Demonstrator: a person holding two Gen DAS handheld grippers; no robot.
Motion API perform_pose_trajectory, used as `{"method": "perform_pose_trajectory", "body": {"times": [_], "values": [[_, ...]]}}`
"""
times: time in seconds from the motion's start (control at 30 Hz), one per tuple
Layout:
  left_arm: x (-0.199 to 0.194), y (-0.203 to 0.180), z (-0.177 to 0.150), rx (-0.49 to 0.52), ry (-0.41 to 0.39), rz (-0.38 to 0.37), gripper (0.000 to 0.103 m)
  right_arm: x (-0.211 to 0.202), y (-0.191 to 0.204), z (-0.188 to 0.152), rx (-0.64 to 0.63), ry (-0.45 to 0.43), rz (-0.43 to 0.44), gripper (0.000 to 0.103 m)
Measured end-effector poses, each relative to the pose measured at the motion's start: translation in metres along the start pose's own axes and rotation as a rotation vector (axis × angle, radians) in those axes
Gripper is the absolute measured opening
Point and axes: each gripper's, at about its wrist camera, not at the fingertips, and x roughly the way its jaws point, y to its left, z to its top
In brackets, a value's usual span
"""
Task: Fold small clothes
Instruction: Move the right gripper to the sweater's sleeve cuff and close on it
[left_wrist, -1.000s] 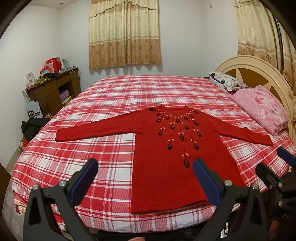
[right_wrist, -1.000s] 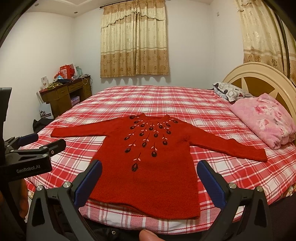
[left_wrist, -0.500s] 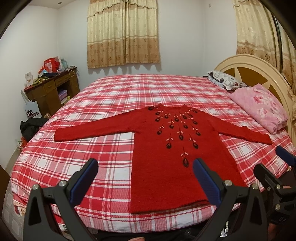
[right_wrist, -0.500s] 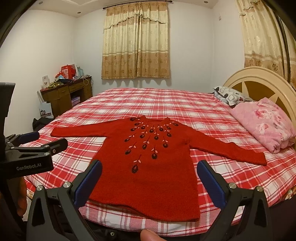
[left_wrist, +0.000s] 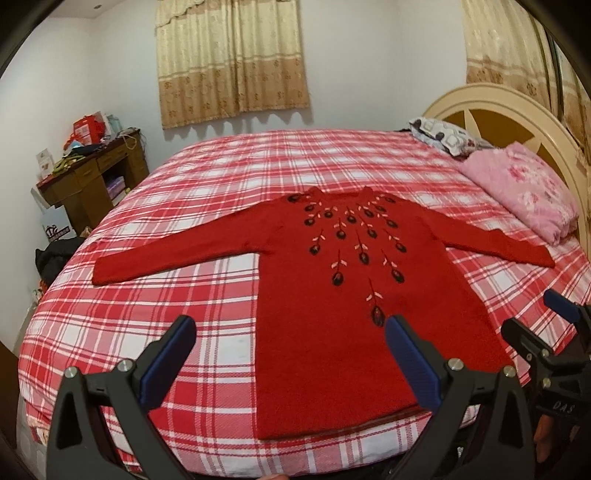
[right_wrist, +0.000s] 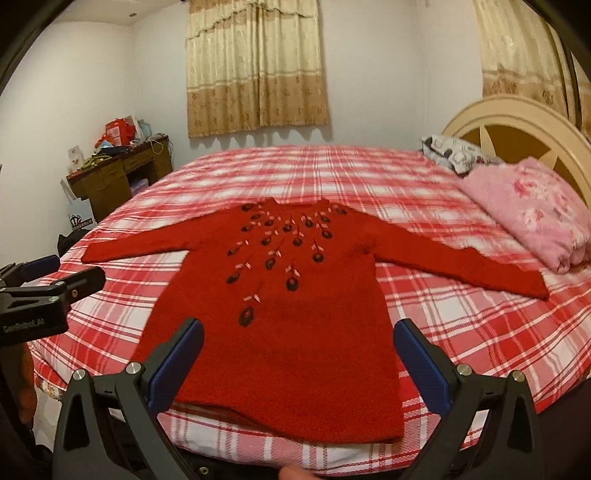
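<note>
A red knit sweater (left_wrist: 325, 314) with dark embroidered flowers lies flat, front up, on the bed, both sleeves spread out; it also shows in the right wrist view (right_wrist: 280, 332). My left gripper (left_wrist: 290, 363) is open and empty, hovering above the hem near the bed's front edge. My right gripper (right_wrist: 295, 363) is open and empty, hovering above the hem. Each gripper shows at the side of the other's view, the right gripper (left_wrist: 543, 332) at the right edge and the left gripper (right_wrist: 55, 277) at the left edge.
The bed has a red and white plaid cover (left_wrist: 147, 314). A folded pink blanket (left_wrist: 521, 192) and a patterned pillow (left_wrist: 443, 136) lie by the cream headboard (left_wrist: 498, 107). A cluttered wooden desk (left_wrist: 96, 173) stands at the left wall. Curtains hang behind.
Both grippers have moved slightly forward and closer to the sweater's hem. The sweater has not moved and both grippers stay open.
</note>
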Motion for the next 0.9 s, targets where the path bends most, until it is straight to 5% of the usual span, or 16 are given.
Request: {"method": "perform_pose_trajectory", "body": {"times": [0.37, 0.7, 0.9], "values": [[0.058, -0.011, 0.015, 0.08, 0.06, 0.021, 0.103, 0.062, -0.047, -0.004, 0.026, 0.042, -0.057, 0.102], [0.129, -0.041, 0.028, 0.18, 0.101, 0.049, 0.103, 0.128, -0.139, 0.0, 0.179, 0.122, -0.125, 0.102], [0.159, -0.04, 0.039, 0.175, 0.101, 0.051, 0.103, 0.134, -0.21, 0.013, 0.27, 0.112, -0.274, 0.1]]}}
